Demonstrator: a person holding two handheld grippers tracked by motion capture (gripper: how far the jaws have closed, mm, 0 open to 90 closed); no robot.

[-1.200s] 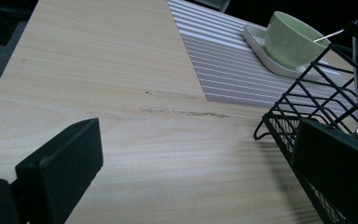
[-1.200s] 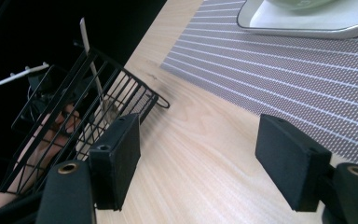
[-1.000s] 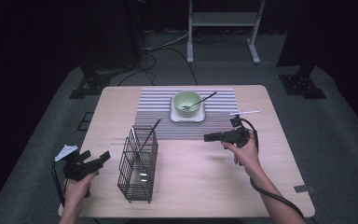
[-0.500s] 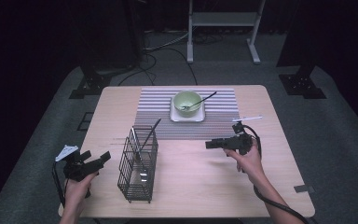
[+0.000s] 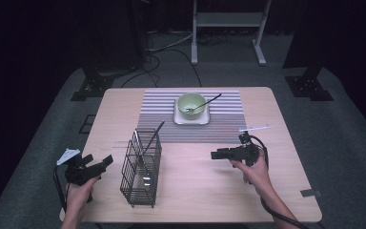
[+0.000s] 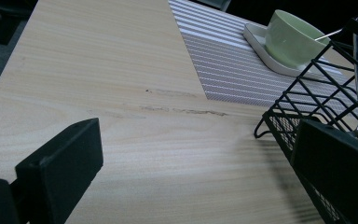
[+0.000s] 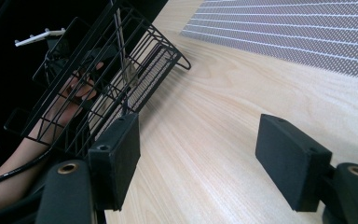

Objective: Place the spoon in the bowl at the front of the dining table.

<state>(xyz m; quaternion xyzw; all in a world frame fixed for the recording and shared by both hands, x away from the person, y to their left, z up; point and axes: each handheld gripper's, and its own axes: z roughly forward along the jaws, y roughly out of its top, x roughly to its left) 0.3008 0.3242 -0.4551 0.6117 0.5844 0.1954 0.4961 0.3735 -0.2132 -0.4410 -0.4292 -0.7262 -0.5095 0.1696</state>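
High view: the right hand-held gripper (image 5: 218, 155) hovers over the bare bench (image 5: 195, 191), jaws wide apart and empty, pointing toward the black wire cutlery basket (image 5: 141, 169), which stands well apart from it, between the two grippers. The left hand-held gripper (image 5: 97, 164) sits just beside the basket's other side, at the bench edge, jaws likewise spread and holding nothing. A utensil (image 5: 151, 139) stands tilted in the basket. Beyond the right hand-held gripper, a green bowl (image 5: 192, 103) with a spoon rests on a striped placemat (image 5: 226, 121).
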